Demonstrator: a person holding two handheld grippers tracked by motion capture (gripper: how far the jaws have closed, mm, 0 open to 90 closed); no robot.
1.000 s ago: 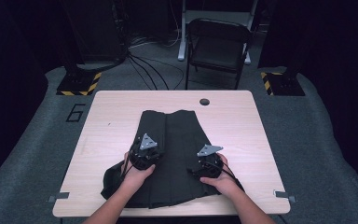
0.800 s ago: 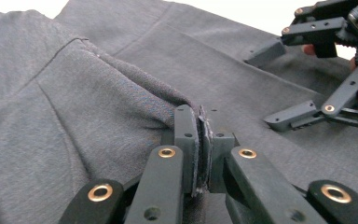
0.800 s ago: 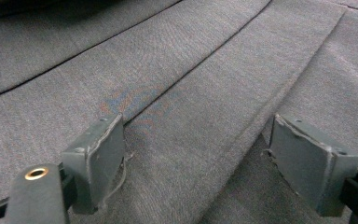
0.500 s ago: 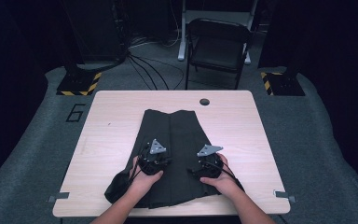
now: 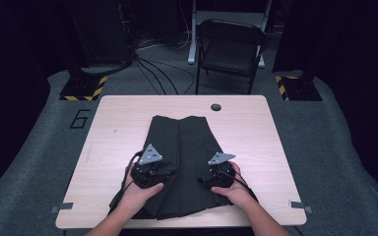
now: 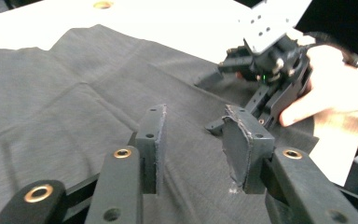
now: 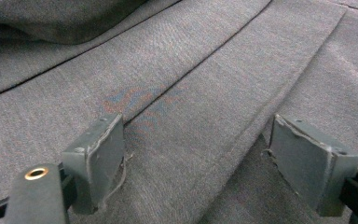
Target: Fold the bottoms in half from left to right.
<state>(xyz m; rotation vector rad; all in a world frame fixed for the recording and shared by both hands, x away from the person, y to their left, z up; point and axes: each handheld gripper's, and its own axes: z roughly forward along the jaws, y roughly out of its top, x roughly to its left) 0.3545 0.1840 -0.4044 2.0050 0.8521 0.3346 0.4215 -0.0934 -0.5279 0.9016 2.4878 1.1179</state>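
- High view: wooden table (image 5: 118, 123) with a dark folded garment (image 5: 184, 147) lying flat along its middle, reaching from mid-table to the near edge.
- Bare tabletop: broad strips to the left and right of the garment, and a band along the far edge; a small round hole (image 5: 216, 106) sits near the far edge, right of centre.
- Beyond the far edge: folding chair (image 5: 231, 46) on the floor, cables (image 5: 150, 69) trailing beside it; yellow-black striped blocks (image 5: 83, 88) off both far corners.
- Left gripper (image 5: 150, 169): over the garment's left half near the near edge, jaws part-way apart and just been opening; no cloth between them, pads clear of the fabric.
- Right gripper (image 5: 219, 174): over the garment's right half near the near edge, jaws wide, pads resting at the cloth and gripping nothing.
- Left gripper view: adds the other gripper (image 6: 265, 60) held in a hand (image 6: 335, 84) farther off, and soft creases across the fabric.
- Right gripper view: adds close detail, a lengthwise fold line (image 7: 205, 63) and a stitched seam running between its pads (image 7: 100, 154).
- Garment, look: dark grey woven cloth, matte, pleated lengthwise, near end wider than far end.
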